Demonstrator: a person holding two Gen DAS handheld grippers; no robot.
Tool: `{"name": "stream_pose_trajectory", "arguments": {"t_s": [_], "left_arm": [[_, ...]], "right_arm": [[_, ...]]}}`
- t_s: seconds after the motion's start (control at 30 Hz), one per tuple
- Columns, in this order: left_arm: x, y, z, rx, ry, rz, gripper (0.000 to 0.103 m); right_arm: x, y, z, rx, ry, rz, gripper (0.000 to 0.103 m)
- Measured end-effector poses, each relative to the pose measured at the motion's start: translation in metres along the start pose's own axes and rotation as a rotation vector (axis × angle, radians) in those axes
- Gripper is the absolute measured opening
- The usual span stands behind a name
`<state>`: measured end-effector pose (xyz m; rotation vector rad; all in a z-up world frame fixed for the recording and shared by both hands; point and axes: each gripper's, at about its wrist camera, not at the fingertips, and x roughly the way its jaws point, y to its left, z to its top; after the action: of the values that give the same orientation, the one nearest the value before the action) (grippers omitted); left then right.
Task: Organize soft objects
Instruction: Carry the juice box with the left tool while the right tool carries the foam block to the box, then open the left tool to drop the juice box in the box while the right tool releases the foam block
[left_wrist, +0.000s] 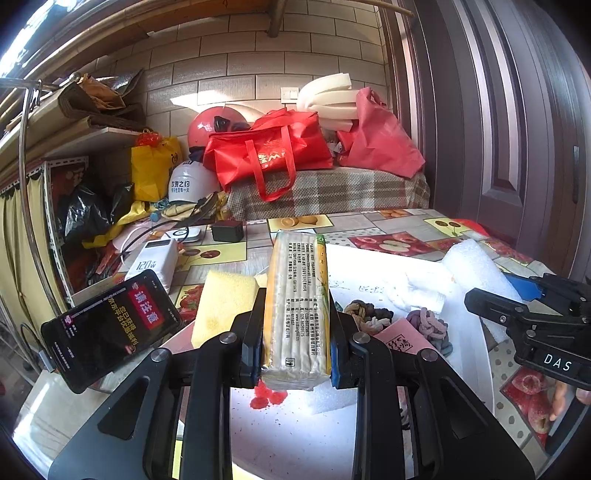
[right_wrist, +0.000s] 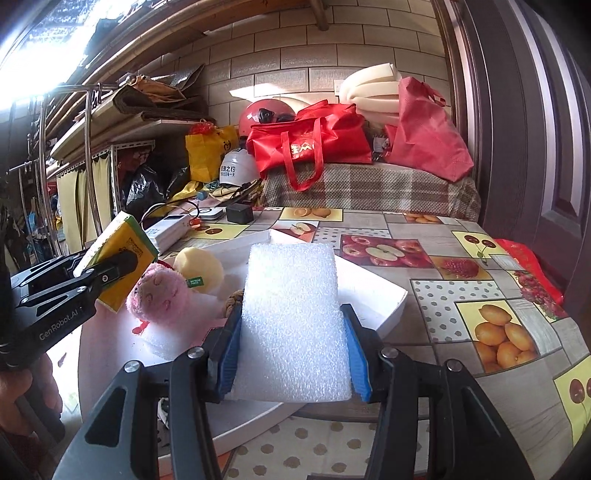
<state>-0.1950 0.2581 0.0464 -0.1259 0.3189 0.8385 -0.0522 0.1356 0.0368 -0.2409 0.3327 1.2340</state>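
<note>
Your left gripper clenched the tissue pack, raised over the white tray. Your right gripper squeezed the white foam sheet above the tray's right side, with the pink plush toy lying to its left.

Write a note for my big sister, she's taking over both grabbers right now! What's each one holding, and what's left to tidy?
Left gripper: shut on the tissue pack, held above the white tray.
Right gripper: shut on the white foam sheet, over the tray's near edge.
In the tray: pink plush toy, yellow sponge, knotted ropes, white cloth.
Done: both items picked up.
Left: set each one down, probably in the tray; I can't tell the final spots.
</note>
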Motion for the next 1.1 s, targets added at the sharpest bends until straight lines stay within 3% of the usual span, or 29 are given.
{"name": "stream_pose_trajectory", "arguments": {"t_s": [0.4, 0.5, 0.53, 0.57, 0.6, 0.63, 0.73, 0.83, 0.93, 1.1], "left_arm": [[0.029, 0.005, 0.010, -0.021, 0.026, 0.024, 0.025], [0.030, 0.004, 0.010, -0.022, 0.018, 0.038, 0.045], [0.030, 0.004, 0.011, -0.021, 0.015, 0.046, 0.061], [0.030, 0.004, 0.011, -0.021, 0.010, 0.053, 0.073], [0.029, 0.003, 0.011, -0.019, 0.005, 0.058, 0.076], [0.028, 0.004, 0.010, -0.018, 0.000, 0.065, 0.083], [0.024, 0.004, 0.010, -0.021, -0.018, 0.104, 0.102], [0.021, 0.007, 0.009, -0.030, -0.035, 0.111, 0.103], [0.020, 0.010, 0.008, -0.042, -0.038, 0.112, 0.103], [0.018, 0.010, 0.007, -0.041, -0.048, 0.111, 0.103]], "right_arm": [[0.041, 0.003, 0.016, 0.027, 0.045, -0.011, 0.050], [0.043, 0.004, 0.017, 0.020, 0.050, -0.008, 0.050], [0.042, 0.005, 0.017, 0.020, 0.048, -0.008, 0.051], [0.042, 0.005, 0.016, 0.020, 0.047, -0.008, 0.060], [0.041, 0.005, 0.016, 0.020, 0.045, -0.009, 0.067], [0.041, 0.005, 0.016, 0.020, 0.044, -0.011, 0.083], [0.041, 0.006, 0.017, 0.013, 0.041, -0.022, 0.085], [0.041, 0.007, 0.018, 0.006, 0.037, -0.035, 0.089], [0.040, 0.005, 0.018, 0.017, 0.034, -0.051, 0.103], [0.041, 0.004, 0.018, 0.021, 0.035, -0.056, 0.103]]}}
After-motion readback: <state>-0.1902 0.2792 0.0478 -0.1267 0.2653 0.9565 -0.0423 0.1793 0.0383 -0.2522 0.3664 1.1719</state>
